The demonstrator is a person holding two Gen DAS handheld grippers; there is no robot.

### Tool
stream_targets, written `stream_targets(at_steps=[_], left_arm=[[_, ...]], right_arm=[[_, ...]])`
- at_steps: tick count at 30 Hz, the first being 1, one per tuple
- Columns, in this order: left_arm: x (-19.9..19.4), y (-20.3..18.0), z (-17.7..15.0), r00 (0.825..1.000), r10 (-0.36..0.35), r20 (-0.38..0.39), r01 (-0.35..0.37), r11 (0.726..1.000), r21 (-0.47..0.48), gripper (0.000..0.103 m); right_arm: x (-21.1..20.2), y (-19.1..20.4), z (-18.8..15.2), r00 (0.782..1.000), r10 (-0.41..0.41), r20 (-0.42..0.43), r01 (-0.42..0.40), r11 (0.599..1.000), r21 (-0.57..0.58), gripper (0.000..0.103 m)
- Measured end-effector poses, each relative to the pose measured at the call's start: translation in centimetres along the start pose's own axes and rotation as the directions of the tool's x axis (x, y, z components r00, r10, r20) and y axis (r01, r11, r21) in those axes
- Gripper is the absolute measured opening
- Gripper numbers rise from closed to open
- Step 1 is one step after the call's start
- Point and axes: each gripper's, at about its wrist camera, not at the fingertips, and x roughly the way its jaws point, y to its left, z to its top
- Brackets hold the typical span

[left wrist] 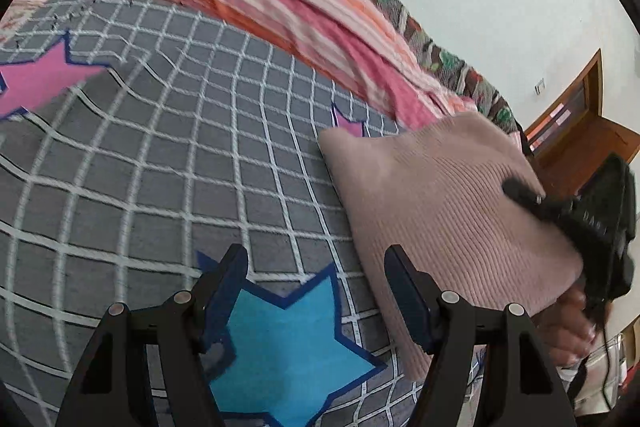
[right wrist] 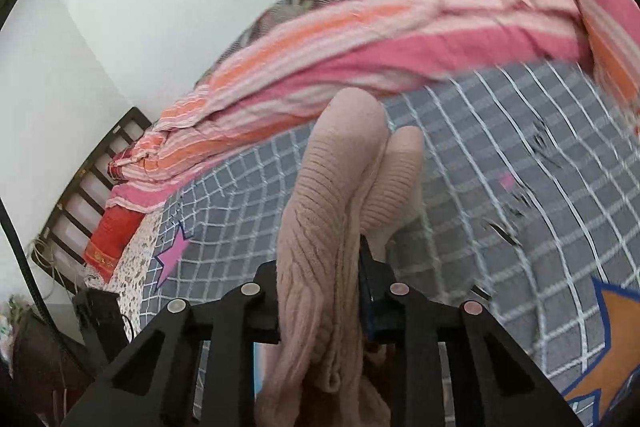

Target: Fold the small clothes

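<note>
Here, pink knit garment (right wrist: 320,227) lengthwise in right tool (right wrist: 320,291)

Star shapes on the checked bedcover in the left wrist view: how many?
3: a blue star between the gripper's fingers, a pink star at far left, a small pink star partly hidden under the knitted garment. Others may be hidden.

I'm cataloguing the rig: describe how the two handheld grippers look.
Left gripper: matte black angular linkage arms, silver round pivot pins, dark blue pads on its fingers. Right gripper: same black frame and silver pins, blue pad; its body bears faint lettering, with a thin black cable hanging.
</note>
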Motion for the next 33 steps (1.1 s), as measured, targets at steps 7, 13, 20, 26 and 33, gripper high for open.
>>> stream_targets(at_steps=[7, 13, 20, 26, 33], left_arm=[[-2.0, -0.2, 1.1, 0.998, 0.008, 0.061, -0.009, 1.000, 0.019, 0.069], [-1.7, 0.1, -0.1, 0.998, 0.025, 0.052, -0.028, 0.998, 0.060, 0.069], [0.3, -0.5, -1.8, 0.999, 0.048, 0.014, -0.049, 0.993, 0.110, 0.069], [3.1, -3.6, -0.6, 0.994, 0.103, 0.021, -0.105, 0.982, 0.159, 0.069], [7.0, -4.8, -0.7, 0.965, 0.264, 0.000, -0.259, 0.948, 0.185, 0.073]], right_arm=[[2.4, 5.0, 2.8, 0.995, 0.098, 0.004, -0.098, 0.995, 0.008, 0.025], [4.7, -1.3, 1.6, 0.960, 0.274, 0.063, -0.281, 0.924, 0.257, 0.026], [8.3, -10.2, -4.1, 0.984, 0.171, -0.052, -0.146, 0.936, 0.321, 0.030], [4.8, -4.9, -3.5, 0.996, -0.073, 0.056, 0.078, 0.993, -0.087, 0.030], [7.2, -5.1, -4.8, 0.990, -0.131, 0.060, 0.141, 0.968, -0.208, 0.029]])
